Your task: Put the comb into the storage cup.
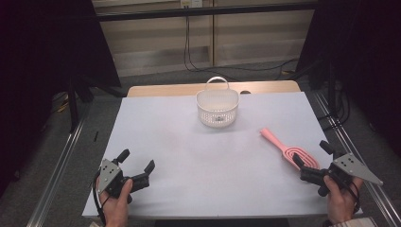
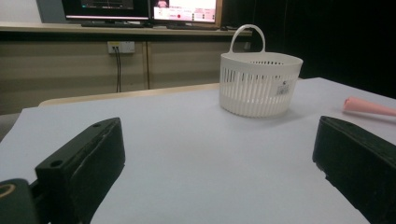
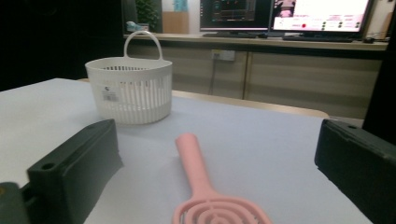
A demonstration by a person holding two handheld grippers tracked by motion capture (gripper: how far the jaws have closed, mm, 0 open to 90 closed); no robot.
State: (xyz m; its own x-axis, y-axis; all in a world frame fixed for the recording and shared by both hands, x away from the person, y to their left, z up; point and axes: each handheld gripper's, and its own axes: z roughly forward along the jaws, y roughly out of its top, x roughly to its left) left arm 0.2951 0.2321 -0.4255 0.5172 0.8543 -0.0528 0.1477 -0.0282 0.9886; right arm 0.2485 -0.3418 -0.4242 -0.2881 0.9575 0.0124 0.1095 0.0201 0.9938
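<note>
A white slotted basket (image 1: 217, 106) with an upright handle stands at the far middle of the white table top (image 1: 189, 156). A pink hair brush (image 1: 288, 149) lies flat at the right, its handle pointing toward the basket. My right gripper (image 1: 311, 152) rests at the near right, open, its jaws on either side of the brush head without touching it. In the right gripper view the brush (image 3: 194, 168) lies between the wide jaws (image 3: 217, 144), with the basket (image 3: 130, 91) beyond. My left gripper (image 1: 137, 161) sits open and empty at the near left, facing the basket (image 2: 259, 84).
Metal frame rails (image 1: 61, 161) run along both sides of the table. A strip of wooden table edge (image 1: 165, 90) shows behind the white sheet. Dark curtains hang left and right. Monitors (image 3: 322, 14) stand on a counter beyond the table.
</note>
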